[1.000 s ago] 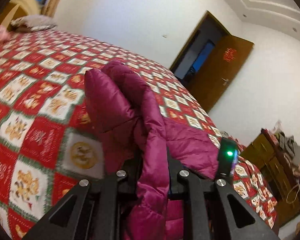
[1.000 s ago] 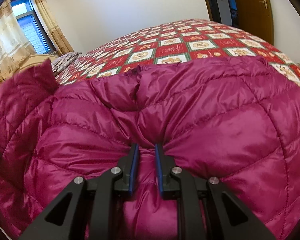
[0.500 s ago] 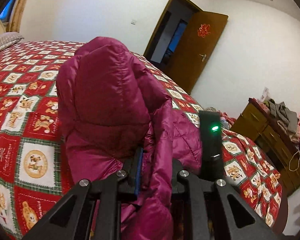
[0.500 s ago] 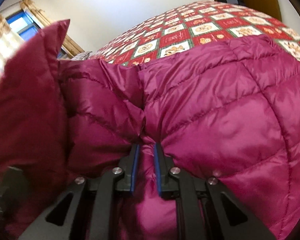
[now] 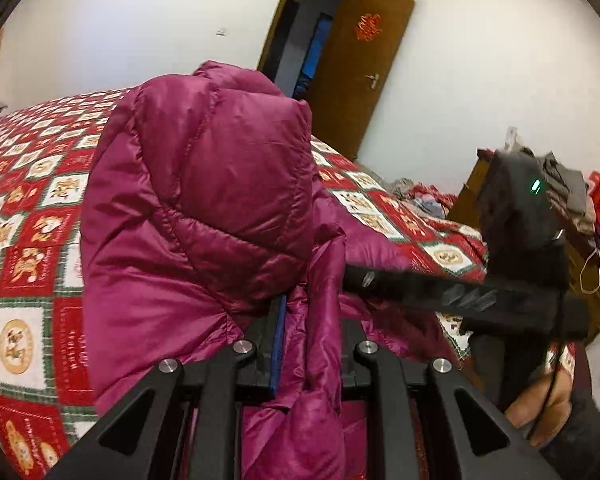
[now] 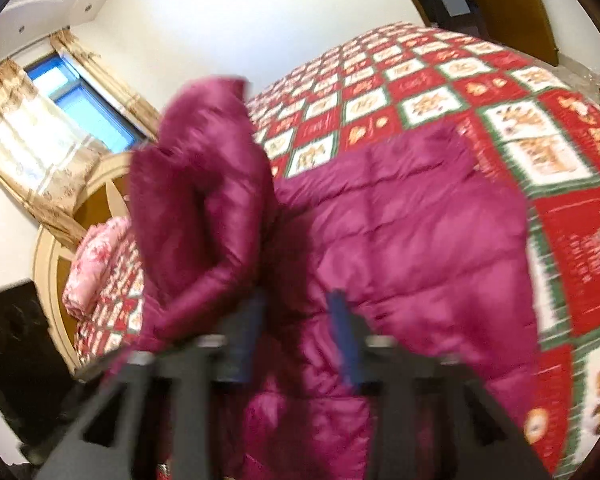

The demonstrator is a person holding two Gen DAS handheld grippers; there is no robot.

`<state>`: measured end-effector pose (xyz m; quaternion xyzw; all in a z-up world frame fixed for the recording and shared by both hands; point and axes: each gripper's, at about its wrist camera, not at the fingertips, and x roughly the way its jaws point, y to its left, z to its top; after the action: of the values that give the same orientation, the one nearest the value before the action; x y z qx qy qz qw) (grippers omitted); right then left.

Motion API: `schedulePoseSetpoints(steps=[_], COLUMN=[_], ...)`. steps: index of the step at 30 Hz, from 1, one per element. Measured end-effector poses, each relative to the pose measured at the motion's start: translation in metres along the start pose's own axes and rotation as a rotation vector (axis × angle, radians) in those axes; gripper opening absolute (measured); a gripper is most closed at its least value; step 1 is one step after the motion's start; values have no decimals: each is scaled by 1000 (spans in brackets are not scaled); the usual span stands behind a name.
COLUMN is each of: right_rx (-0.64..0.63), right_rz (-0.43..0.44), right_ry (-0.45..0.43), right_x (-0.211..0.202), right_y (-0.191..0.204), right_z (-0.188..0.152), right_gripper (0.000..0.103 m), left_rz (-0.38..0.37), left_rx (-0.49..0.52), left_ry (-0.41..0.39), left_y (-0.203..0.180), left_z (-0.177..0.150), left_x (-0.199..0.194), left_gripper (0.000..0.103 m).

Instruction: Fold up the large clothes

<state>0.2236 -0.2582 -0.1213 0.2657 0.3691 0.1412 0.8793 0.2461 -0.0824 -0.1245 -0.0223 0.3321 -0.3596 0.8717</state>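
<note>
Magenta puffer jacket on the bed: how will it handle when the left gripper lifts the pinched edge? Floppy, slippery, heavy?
Likely floppy: the jacket bulges and droops around the left gripper instead of holding shape. Probably slippery, since its shell looks glossy. Probably light for its bulk, as the quilted panels look puffy. The right gripper is opening, so one pinch may carry it.

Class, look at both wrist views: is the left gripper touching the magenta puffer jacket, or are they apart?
Touching. The left wrist view shows the left gripper with its fingers clamped on a fold of the magenta puffer jacket, with fabric bunched between them.
</note>
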Motion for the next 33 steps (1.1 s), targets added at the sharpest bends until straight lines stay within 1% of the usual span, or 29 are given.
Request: schedulePoseSetpoints(steps=[1, 3, 5, 7, 11, 12, 13, 14, 15, 16, 18, 20, 24, 26, 29, 31, 32, 33], right_rx=[12, 41, 78, 90, 40, 27, 12, -2, -7, -9, -18, -39, -54, -71, -90, -59, -46, -40], right_rz=[2, 23, 71, 108, 172, 169, 158, 162, 168, 171, 168, 155, 135, 87, 1, -20, -28, -36], right_ry=[-24, -44, -57, -50, 20, 36, 54, 65, 69, 70, 64, 53, 31, 41, 50, 56, 61, 68], right_x=[-7, -13, -16, -13, 8, 14, 19, 21, 25, 24, 21, 12, 0, -7, -15, -19, -20, -20], right_y=[-5, -13, -20, -20, -2, 1, 5, 9, 8, 9, 8, 9, 0, -9, -24, -42, -52, -58], right_z=[2, 5, 6, 7, 12, 13, 14, 15, 19, 20, 23, 27, 38, 45, 52, 56, 58, 59], right_gripper=[70, 70, 70, 70, 70, 65, 58, 39, 28, 27, 21, 19, 18, 17, 16, 16, 16, 16], left_rz=[1, 7, 7, 8, -2, -6, -5, -7, -11, -14, -24, -36, -86, -124, -209, -228, -235, -248], left_rx=[7, 17, 16, 19, 37, 41, 45, 46, 44, 42, 43, 54, 79, 75, 73, 111, 107, 136], left_ry=[1, 8, 18, 27, 41, 44, 46, 48, 51, 52, 52, 49, 37, 45, 58, 58, 72, 72], left_y=[-2, -5, -5, -5, -10, -12, -15, -16, -15, -15, -18, -22, -31, -36, -44, -53, -55, -56], left_z=[0, -2, -4, -3, -1, -1, 1, 2, 3, 5, 9, 11, 24, 27, 28, 26, 25, 22], left_x=[1, 3, 5, 7, 14, 16, 19, 19, 20, 20, 21, 21, 20, 20, 12, 6, 1, -7], left_gripper=[18, 18, 18, 18, 18, 18, 18, 18, 18, 18, 18, 18, 18, 18, 18, 19, 19, 19])
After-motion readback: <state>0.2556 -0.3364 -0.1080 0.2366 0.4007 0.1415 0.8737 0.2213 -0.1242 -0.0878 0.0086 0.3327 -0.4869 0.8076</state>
